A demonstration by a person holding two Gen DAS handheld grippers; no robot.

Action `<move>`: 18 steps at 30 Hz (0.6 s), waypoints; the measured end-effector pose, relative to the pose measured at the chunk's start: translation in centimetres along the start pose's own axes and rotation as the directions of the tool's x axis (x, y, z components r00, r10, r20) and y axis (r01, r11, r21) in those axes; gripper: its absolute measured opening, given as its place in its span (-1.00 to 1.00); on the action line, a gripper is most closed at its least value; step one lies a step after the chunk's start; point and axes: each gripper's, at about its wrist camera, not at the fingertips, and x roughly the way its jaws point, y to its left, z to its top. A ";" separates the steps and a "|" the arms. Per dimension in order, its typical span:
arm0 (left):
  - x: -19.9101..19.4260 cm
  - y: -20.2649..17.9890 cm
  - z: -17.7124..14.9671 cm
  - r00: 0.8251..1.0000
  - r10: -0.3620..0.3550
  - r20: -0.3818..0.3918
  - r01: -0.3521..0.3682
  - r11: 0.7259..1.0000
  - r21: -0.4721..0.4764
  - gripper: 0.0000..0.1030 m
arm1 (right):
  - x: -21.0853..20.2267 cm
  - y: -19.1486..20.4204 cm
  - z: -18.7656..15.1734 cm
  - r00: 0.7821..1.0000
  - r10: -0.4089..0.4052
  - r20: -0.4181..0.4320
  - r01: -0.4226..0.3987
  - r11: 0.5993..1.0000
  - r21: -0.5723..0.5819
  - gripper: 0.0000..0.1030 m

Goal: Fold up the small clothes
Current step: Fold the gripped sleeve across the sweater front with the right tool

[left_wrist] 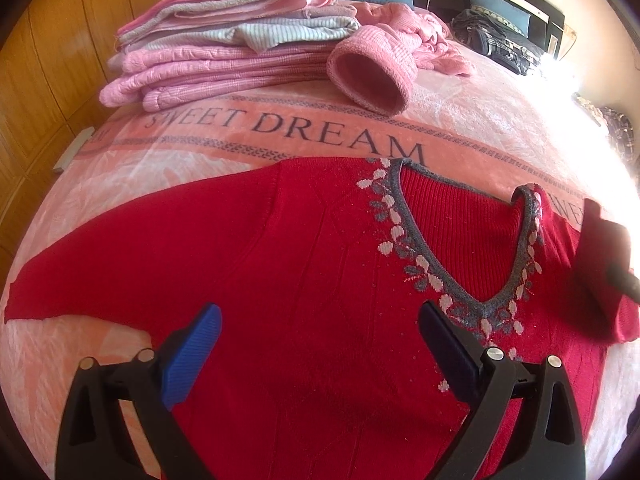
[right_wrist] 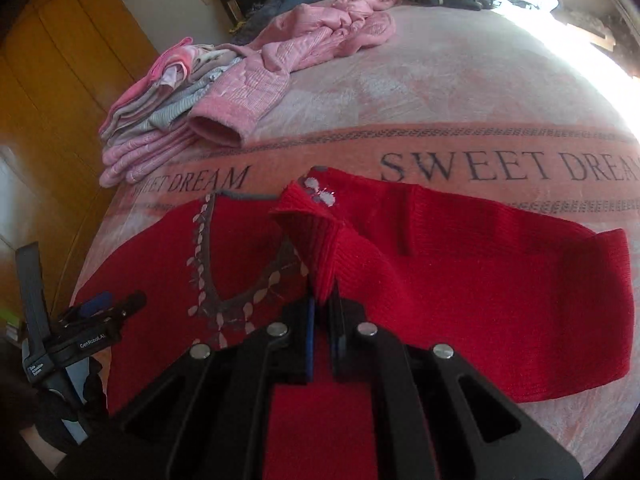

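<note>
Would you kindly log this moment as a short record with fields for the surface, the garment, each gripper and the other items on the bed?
surface: bed blanket printed SWEET DREAM
garment: red sweater lying flat, grey V-neck with leaf pattern
left gripper: open, hovering over the sweater's chest
right gripper: shut on a raised fold of the sweater near the shoulder
folded pile: pink and striped clothes, far left of bed
loose item: pink jacket, unfolded, beside the pile
</note>
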 end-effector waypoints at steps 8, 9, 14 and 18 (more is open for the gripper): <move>0.3 -1.4 0.0 0.990 -0.135 -0.050 0.133 0.990 -0.040 0.92 | 4.9 3.3 -2.4 0.993 0.019 -0.117 -0.025 0.998 -0.057 -0.57; 0.3 -1.9 0.0 0.986 -0.159 -0.058 0.157 0.987 -0.040 0.92 | 4.8 3.3 -2.6 0.992 0.037 -0.124 -0.043 0.998 -0.053 -0.48; 1.0 -5.6 -0.5 0.955 -0.270 -0.120 0.267 0.963 -0.036 0.92 | 1.2 1.5 -2.9 0.994 0.075 -0.076 -0.079 0.995 -0.054 -0.35; 2.0 -8.6 -0.9 0.938 -0.307 -0.163 0.307 0.951 -0.024 0.92 | -2.1 -2.5 -3.6 0.998 0.044 -0.034 -0.044 0.999 -0.005 -0.33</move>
